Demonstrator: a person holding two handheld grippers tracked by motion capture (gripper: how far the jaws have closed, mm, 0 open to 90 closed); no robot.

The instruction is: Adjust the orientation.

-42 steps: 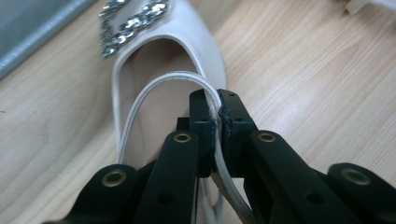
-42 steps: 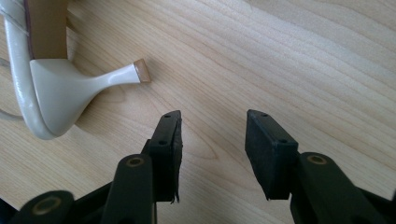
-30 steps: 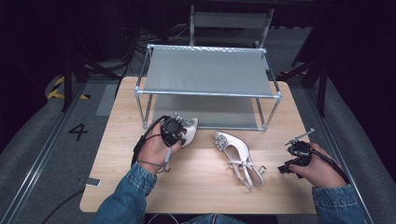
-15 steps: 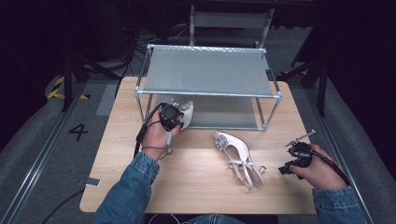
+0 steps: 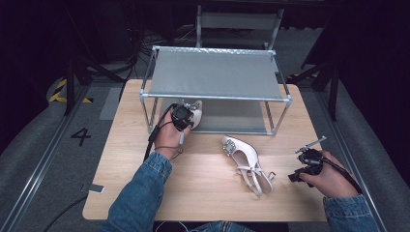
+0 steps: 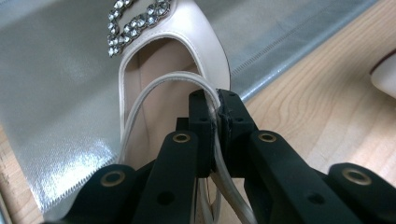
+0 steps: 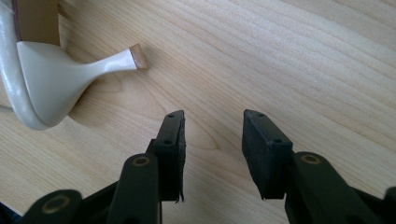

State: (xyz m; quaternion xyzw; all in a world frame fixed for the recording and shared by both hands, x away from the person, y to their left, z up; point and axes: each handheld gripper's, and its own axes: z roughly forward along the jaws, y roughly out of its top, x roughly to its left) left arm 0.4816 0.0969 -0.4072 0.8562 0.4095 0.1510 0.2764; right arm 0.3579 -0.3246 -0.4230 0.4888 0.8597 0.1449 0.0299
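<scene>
At the left front post of the 2-tier metal shoe rack (image 5: 215, 72), the left gripper (image 5: 182, 117) has its jaws clamped on a thin strap of a cream slingback heel (image 6: 173, 56) with a rhinestone buckle, the toe already over the rack's grey lower shelf (image 6: 56, 93). The step in hand looks like sliding this shoe onto that shelf; next, push it fully in and let go. In front of the rack lies the 2nd heel (image 5: 247, 164) on the wooden table (image 5: 145, 193). Right of it, the right gripper (image 7: 212, 140) holds nothing, jaws half apart and just closing slightly, and must reach that heel.
</scene>
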